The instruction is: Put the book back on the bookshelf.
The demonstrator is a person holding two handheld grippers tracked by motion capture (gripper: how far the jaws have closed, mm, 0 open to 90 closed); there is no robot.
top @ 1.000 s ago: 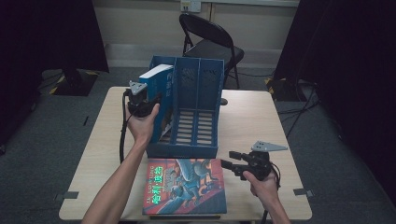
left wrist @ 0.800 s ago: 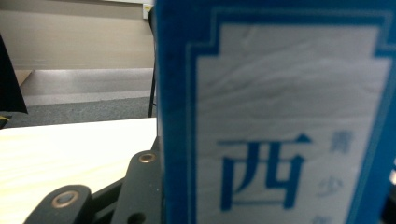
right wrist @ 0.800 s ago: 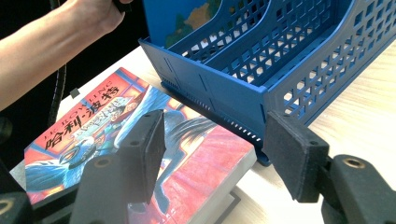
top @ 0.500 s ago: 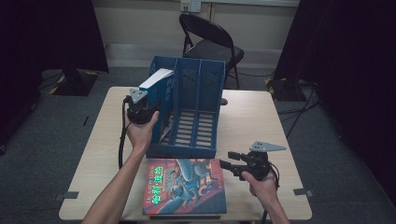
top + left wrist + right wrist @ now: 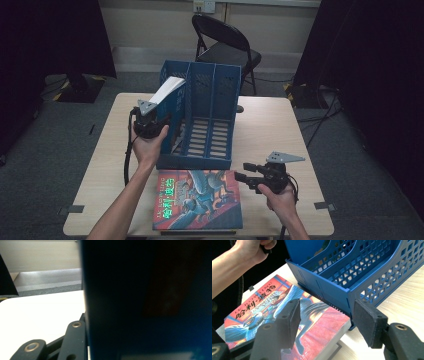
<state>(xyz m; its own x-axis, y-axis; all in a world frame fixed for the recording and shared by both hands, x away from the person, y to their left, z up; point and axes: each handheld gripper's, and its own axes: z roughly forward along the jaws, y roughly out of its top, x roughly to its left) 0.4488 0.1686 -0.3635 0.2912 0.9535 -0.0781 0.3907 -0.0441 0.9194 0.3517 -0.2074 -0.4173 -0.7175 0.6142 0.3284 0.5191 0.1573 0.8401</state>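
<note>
A blue three-slot file rack (image 5: 210, 125) stands mid-table. A book (image 5: 168, 89) with its white page edge up leans in the leftmost slot. My left gripper (image 5: 159, 119) is shut on the book's lower end. Its jaws have just been opening a little, with the book still between them. In the left gripper view the book's dark cover (image 5: 150, 302) sits close against the jaw arm. A colourful picture book (image 5: 200, 200) lies flat in front of the rack. My right gripper (image 5: 242, 172) hovers open at that book's right edge. Its pads (image 5: 289, 315) straddle the flat book (image 5: 262, 312) and the rack's corner (image 5: 348, 293), holding nothing.
The wooden table (image 5: 280, 125) has bare room to the right of the rack and along its left side. A black folding chair (image 5: 225, 45) stands behind the table. Dark curtains hang at both sides. The left forearm (image 5: 234, 267) reaches past the flat book.
The left hand has come down and toward the table's near side. The book has sunk lower into the leftmost slot. The right gripper has not moved.
</note>
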